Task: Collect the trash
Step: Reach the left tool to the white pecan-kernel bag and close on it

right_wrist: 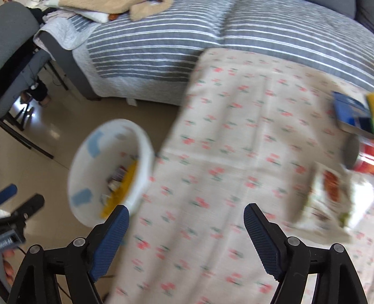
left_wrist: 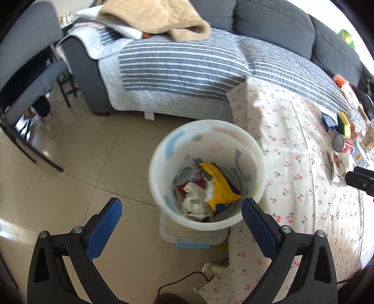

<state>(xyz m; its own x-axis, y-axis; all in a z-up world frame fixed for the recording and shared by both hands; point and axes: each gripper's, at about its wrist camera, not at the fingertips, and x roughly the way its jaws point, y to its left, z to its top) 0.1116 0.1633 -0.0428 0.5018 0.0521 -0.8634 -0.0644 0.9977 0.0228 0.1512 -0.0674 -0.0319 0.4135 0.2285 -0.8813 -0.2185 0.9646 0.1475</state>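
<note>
Blue-padded fingers of the left tongs (left_wrist: 181, 208) are seen nearest the lens in the left wrist view, spread wide apart with nothing clamped between them. Just beyond them stands the white bin (left_wrist: 161, 149), which is taken as the landmark; it is set on a clear lidded box (left_wrist: 187, 237) on the tiled floor (left_wrist: 70, 168). Inside the bin, a yellow wrapper (left_wrist: 221, 187), crumpled white paper (left_wrist: 194, 201) and a reddish scrap are held.

Right of the bin, a worktop covered by a cherry-print cloth (left_wrist: 303, 187) is seen. At its far right side, well apart from the bin, the remaining trash is gathered: a blue carton (right_wrist: 350, 112), a yellow and green sponge (left_wrist: 343, 122), a red can (right_wrist: 364, 159) lying on its side and a printed snack bag (right_wrist: 327, 201).

The right tongs (right_wrist: 186, 218) are held over the cloth, right of the bin, with their fingers likewise wide apart and empty; the view is blurred.

Behind the bin, a dark sofa draped with a striped grey cover (left_wrist: 182, 65) is seen, and a beige blanket (left_wrist: 154, 16) is lying on it.
</note>
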